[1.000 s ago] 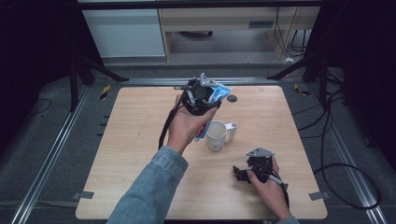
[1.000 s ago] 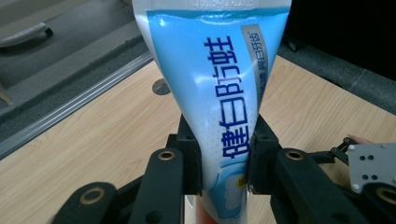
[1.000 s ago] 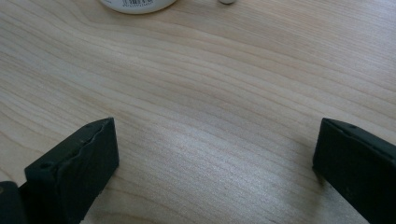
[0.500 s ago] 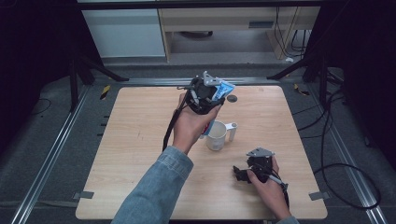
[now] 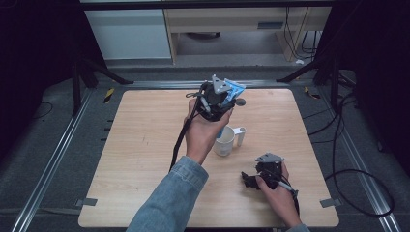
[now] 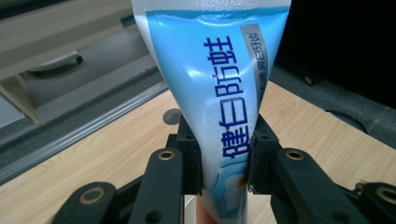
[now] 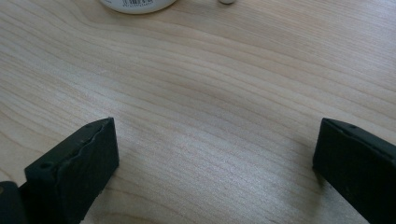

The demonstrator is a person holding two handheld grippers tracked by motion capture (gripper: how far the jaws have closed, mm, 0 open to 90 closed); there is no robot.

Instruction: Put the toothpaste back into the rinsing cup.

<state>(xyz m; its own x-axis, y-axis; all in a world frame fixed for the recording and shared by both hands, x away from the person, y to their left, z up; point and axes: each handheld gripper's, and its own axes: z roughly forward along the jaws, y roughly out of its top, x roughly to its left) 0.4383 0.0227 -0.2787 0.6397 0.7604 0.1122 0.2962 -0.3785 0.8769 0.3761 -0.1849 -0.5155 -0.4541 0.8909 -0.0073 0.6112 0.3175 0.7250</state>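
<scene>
A blue and white toothpaste tube (image 6: 219, 93) with printed characters stands upright between the jaws of my left gripper (image 6: 224, 163), whose pads press on its lower part. In the high view, a hand holds the left gripper (image 5: 223, 98) raised above the far middle of the table, with the tube (image 5: 235, 89) sticking out at its right. A white mug (image 5: 224, 141) stands just below it on the table. My right gripper (image 5: 254, 176) rests near the front right, and its jaws (image 7: 215, 158) stand wide apart over bare wood.
A small dark round disc (image 5: 240, 102) lies on the wooden table (image 5: 135, 145) beside the tube. The mug's base (image 7: 135, 4) shows at the top edge of the right gripper view. Metal rails and black cables run along the table's sides.
My left gripper has drifted slightly to the right with the tube still in it. The right hand has stayed where it was.
</scene>
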